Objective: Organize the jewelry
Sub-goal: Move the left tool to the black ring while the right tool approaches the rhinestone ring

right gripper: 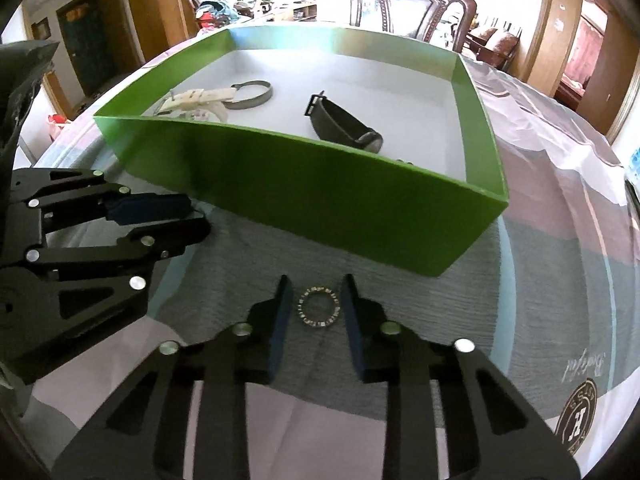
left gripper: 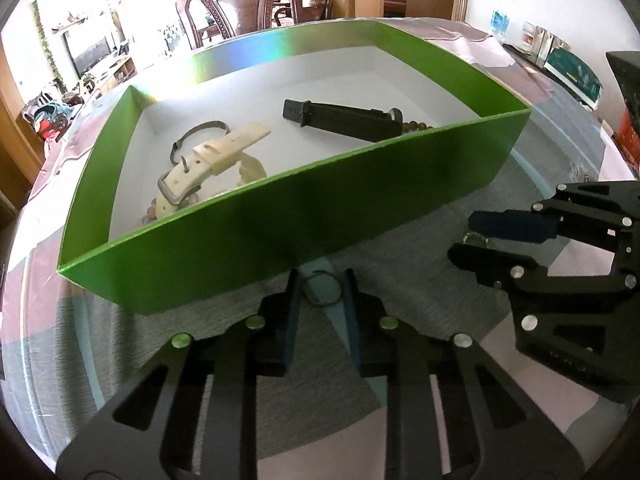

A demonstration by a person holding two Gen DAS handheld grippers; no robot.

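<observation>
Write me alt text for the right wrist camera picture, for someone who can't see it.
The right tool, open, straddles a small studded ring lying on a patterned tablecloth, in front of a green box. Inside the box lie a cream watch strap, a dark bangle and a black watch. The left tool reaches in from the left.

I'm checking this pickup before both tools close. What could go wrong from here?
1. The thin wire ring lies flat on the tablecloth between the left tool fingers; closing could slide or flip it instead of gripping.
2. The beaded ring between the right tool fingers may do likewise.
3. The green box wall stands close ahead, so a lift could clip it.
</observation>
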